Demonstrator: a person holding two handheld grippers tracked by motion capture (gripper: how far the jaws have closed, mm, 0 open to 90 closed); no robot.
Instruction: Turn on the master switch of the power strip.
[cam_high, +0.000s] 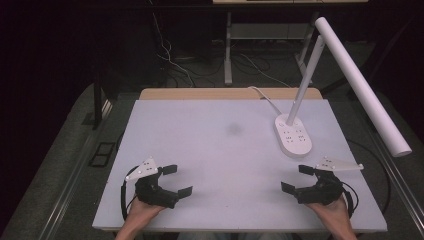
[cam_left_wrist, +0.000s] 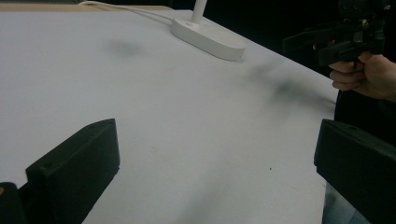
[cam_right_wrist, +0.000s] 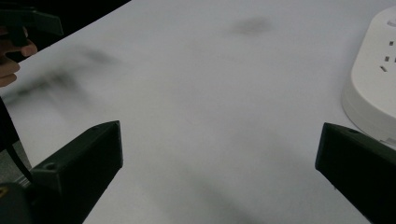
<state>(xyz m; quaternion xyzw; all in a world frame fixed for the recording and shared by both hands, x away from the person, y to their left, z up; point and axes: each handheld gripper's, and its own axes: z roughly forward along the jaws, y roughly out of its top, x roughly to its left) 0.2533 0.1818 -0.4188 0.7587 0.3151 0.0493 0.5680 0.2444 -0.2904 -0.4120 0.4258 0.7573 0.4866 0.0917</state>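
My left gripper (cam_high: 176, 180) rests low over the white table top (cam_high: 220, 145) near its front left, held by a hand, jaws spread wide with nothing between them. In the left gripper view its own gripper (cam_left_wrist: 217, 154) frames bare table. My right gripper (cam_high: 296, 178) sits near the front right, also held by a hand, jaws wide apart and empty. In the right gripper view that gripper (cam_right_wrist: 219, 156) looks across the table toward the lamp base (cam_right_wrist: 373, 88). Each gripper points toward the table's middle.
A white desk lamp stands at the back right: its oval base (cam_high: 293, 136) on the table, a slanted stem and a long tube head (cam_high: 362, 85) overhanging the right edge. Its cable (cam_high: 265, 99) runs off the back. Floor cables lie beyond.
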